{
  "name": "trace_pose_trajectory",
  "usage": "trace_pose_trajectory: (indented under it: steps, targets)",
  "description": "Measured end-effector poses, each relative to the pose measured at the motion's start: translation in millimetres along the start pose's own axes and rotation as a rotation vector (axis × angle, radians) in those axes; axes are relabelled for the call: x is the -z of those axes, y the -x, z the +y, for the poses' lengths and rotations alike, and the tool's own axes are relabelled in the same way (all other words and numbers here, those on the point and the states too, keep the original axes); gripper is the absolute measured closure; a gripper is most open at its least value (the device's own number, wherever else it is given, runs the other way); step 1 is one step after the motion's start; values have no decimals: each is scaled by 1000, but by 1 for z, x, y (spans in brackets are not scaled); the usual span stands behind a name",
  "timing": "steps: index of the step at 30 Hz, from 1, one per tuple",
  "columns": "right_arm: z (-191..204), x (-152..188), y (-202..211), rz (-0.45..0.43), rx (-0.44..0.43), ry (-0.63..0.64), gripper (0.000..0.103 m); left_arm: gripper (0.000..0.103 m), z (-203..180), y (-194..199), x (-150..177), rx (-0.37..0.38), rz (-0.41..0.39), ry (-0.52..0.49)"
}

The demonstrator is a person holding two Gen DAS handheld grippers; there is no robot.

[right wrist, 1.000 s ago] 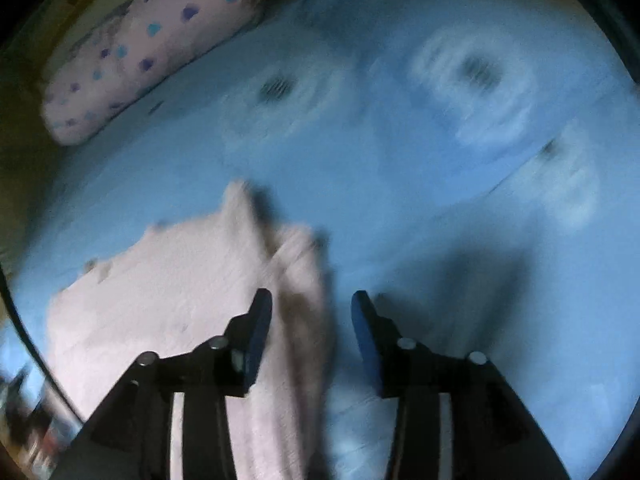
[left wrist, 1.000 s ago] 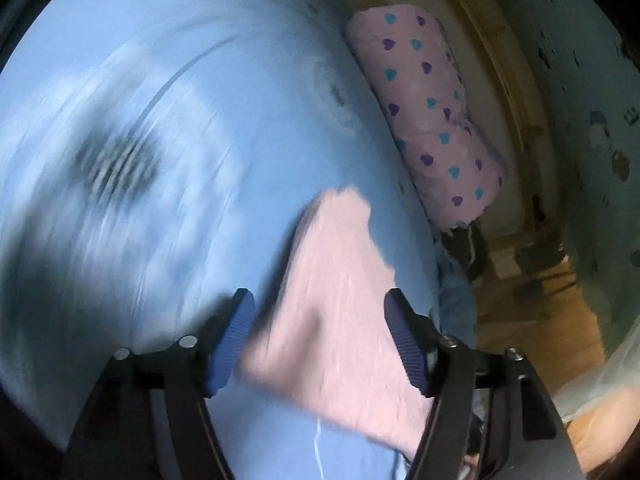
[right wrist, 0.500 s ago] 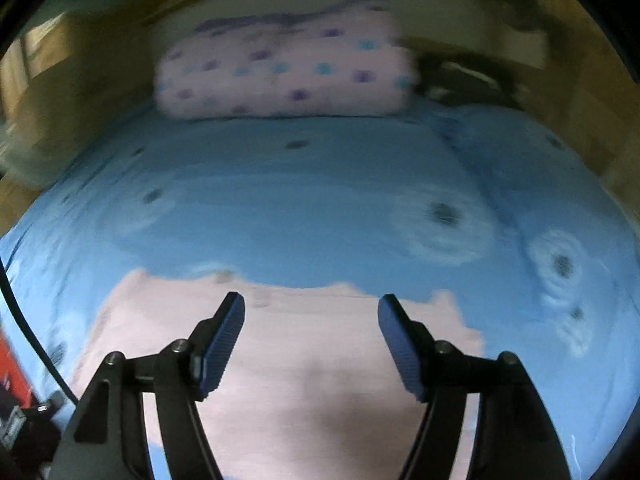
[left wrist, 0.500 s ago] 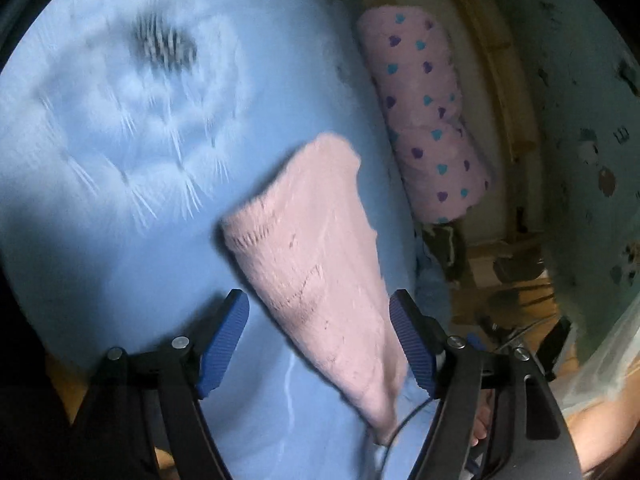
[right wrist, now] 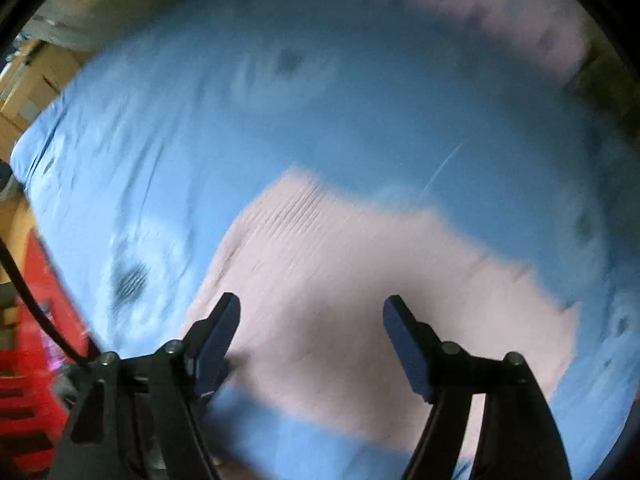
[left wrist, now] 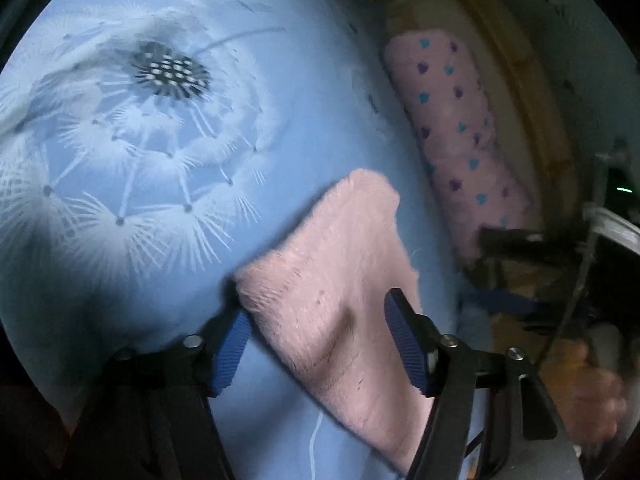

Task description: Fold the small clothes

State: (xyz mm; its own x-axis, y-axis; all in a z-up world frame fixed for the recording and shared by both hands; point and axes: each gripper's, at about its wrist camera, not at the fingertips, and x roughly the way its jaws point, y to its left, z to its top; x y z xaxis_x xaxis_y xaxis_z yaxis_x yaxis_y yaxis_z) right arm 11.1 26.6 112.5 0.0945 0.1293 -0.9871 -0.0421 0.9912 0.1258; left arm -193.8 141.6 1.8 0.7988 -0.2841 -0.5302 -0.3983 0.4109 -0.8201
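A pale pink knitted garment [left wrist: 332, 280] lies flat on a blue bedsheet printed with dandelions [left wrist: 160, 140]. My left gripper [left wrist: 320, 344] is open, its blue-padded fingers straddling the garment's near corner just above it. In the right wrist view, which is blurred by motion, the same pink garment [right wrist: 360, 280] spreads under my right gripper [right wrist: 308, 340], which is open and wide, hovering over the cloth.
A pink pillow with purple and teal hearts [left wrist: 460, 128] lies along the bed's far edge by a wooden frame. A hand [left wrist: 592, 392] shows at the lower right of the left wrist view. Red objects [right wrist: 28, 340] stand off the bed's left side.
The left gripper has come lower and closer over the garment's corner. The right gripper has swung round fast, staying open, and the pillow has moved to the top right of its view.
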Motion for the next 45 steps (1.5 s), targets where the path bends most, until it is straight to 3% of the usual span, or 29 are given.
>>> trace_pose_trajectory:
  steps: [2, 3, 5, 8, 12, 14, 16, 18, 19, 20, 22, 23, 30, 36, 40, 45]
  targets:
    - [14, -13, -15, 85, 79, 19, 27, 100, 17, 8, -5, 29, -49, 1]
    - [22, -19, -23, 122, 106, 32, 27, 103, 25, 9, -7, 21, -62, 3]
    - [36, -30, -41, 199, 121, 36, 27, 103, 39, 8, -9, 63, -49, 48]
    - [55, -46, -69, 286, 128, 8, 27, 103, 41, 7, -10, 92, -46, 38]
    - [94, -49, -110, 364, 219, 83, 27, 103, 36, 1, -11, 100, -38, 4]
    - [104, -44, -126, 395, 295, 122, 27, 103, 30, -9, -15, 119, 41, -26]
    - [112, -35, -142, 403, 426, 191, 25, 103, 25, -23, -19, 161, 143, -56]
    - [118, -30, -144, 375, 469, 233, 24, 103, 23, -24, -20, 154, 153, -72]
    - [122, -28, -143, 370, 488, 247, 27, 103, 21, -25, -20, 148, 160, -85]
    - [126, -27, -140, 358, 516, 258, 46, 103, 19, -27, -21, 142, 164, -91]
    - [126, -25, -137, 340, 582, 260, 73, 103, 21, -27, -22, 141, 175, -88]
    - [120, -24, -137, 335, 602, 247, 76, 103, 22, -26, -22, 142, 180, -86]
    - [87, -18, -136, 327, 568, 138, 78, 103, 5, -26, -23, 67, 172, -182]
    - [100, -26, -134, 261, 566, 266, 87, 103, -2, -23, -27, 49, 167, -200]
    - [90, -29, -100, 158, 383, 219, 91, 103, -8, -6, -31, 57, 119, -207]
    - [83, -34, -56, 59, 270, 179, 92, 103, -22, 14, -40, 93, 57, -261]
